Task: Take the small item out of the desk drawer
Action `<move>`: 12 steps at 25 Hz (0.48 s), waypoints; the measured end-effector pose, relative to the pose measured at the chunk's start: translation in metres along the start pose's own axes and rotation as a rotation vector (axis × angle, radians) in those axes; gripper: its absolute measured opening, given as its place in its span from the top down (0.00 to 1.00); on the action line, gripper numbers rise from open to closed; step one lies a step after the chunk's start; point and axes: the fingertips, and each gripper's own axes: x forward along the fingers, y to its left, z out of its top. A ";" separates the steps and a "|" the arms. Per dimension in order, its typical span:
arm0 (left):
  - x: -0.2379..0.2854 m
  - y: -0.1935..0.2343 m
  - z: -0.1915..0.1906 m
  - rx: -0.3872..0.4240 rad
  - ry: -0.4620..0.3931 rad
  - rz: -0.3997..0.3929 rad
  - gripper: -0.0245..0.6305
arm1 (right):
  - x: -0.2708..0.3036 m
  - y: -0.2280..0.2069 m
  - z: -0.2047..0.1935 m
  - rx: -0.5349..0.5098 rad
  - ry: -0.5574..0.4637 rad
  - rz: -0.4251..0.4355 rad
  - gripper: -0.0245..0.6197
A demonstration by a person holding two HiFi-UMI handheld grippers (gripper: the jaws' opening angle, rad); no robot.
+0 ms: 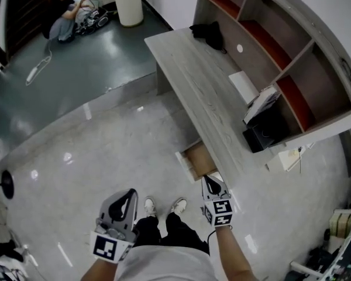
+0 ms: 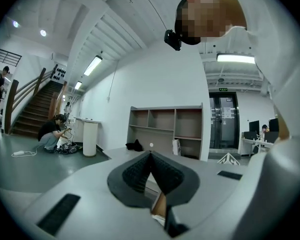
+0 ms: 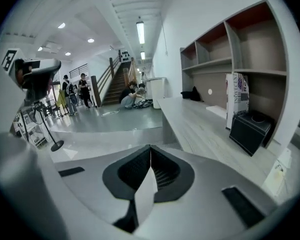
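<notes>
Wood-grain surface [image 1: 194, 78] runs from upper left to lower right. The drawer [image 1: 197, 160] stands pulled out under its near edge, mid-frame. Interior reads brown only; the small item can't be made out. Right claw [image 1: 209, 183] is pinched together and empty, just below-right of the drawer, the nearer one. Left claw [image 1: 127, 202], also closed and empty, sits lower left, well apart. Likely next: right opens and reaches up-left.

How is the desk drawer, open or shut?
Open: the drawer sticks out from under the desk edge, its brown inside showing. Whether anything lies inside, cannot tell.
</notes>
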 end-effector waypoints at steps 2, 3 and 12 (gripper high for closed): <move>-0.005 0.004 0.002 0.001 -0.001 0.021 0.94 | 0.012 -0.002 -0.012 -0.007 0.037 0.001 0.93; -0.007 0.006 0.001 0.000 0.003 0.033 0.94 | 0.020 -0.002 -0.018 -0.019 0.059 0.008 0.92; -0.039 0.033 -0.035 -0.039 0.081 0.158 0.94 | 0.118 0.008 -0.094 -0.146 0.269 0.084 0.89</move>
